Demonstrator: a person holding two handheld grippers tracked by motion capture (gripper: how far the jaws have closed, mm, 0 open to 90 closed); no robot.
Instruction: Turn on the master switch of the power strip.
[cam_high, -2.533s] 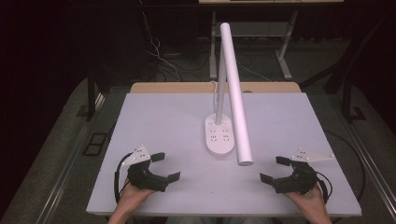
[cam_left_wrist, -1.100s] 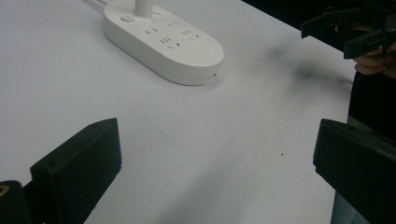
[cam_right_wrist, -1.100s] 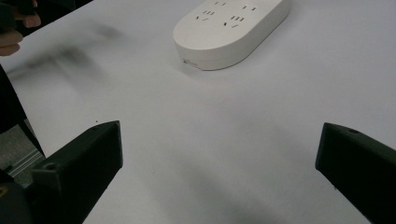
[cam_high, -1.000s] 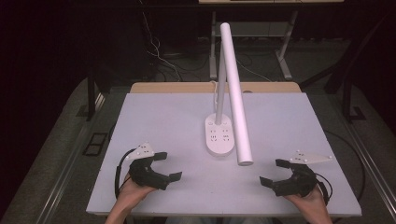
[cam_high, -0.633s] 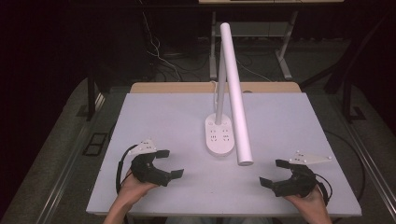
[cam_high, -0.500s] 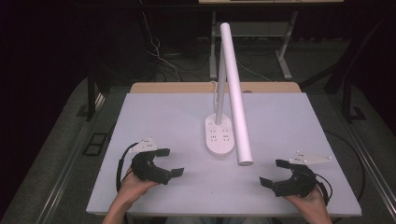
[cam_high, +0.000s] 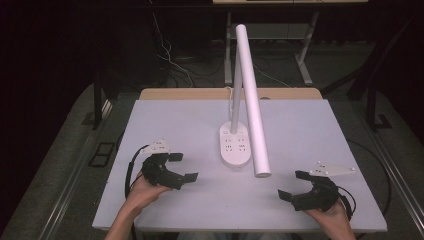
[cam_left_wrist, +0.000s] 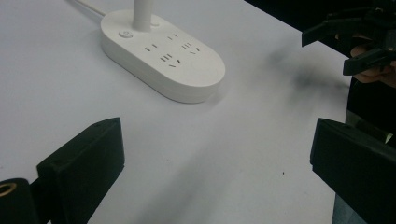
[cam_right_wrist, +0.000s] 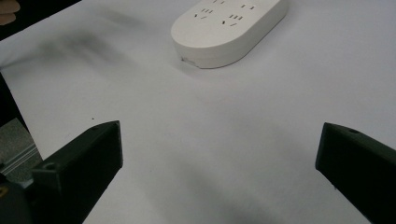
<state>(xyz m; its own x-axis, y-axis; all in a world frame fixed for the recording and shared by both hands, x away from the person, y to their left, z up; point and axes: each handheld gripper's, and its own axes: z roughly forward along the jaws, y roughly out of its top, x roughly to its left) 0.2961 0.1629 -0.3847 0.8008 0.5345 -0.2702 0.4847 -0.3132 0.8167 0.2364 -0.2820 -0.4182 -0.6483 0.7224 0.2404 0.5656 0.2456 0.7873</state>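
Observation:
A white desk lamp stands mid-table, with sockets in its oval base (cam_high: 235, 150) and a long tube head (cam_high: 252, 100) reaching toward the front. My left gripper (cam_high: 184, 166) is open at the front left and holds nothing; its wide-apart jaws point toward the base (cam_left_wrist: 163, 60). At the front right my right gripper (cam_high: 291, 185) is also open and holds nothing, and it faces the base (cam_right_wrist: 229, 30) from the other side. In the left gripper view the gripper (cam_left_wrist: 215, 158) frames bare tabletop, with the right gripper (cam_left_wrist: 359, 37) farther off at the upper right.
The white table (cam_high: 310, 125) has bare surface on both sides of the lamp. A white cable (cam_high: 231, 95) runs from the lamp base over the far edge. Beyond the table are dark floor, loose cables and metal table legs (cam_high: 302, 65).
My left gripper has moved forward and a little to the right, toward the lamp base. The right gripper has barely shifted. Both stay open.

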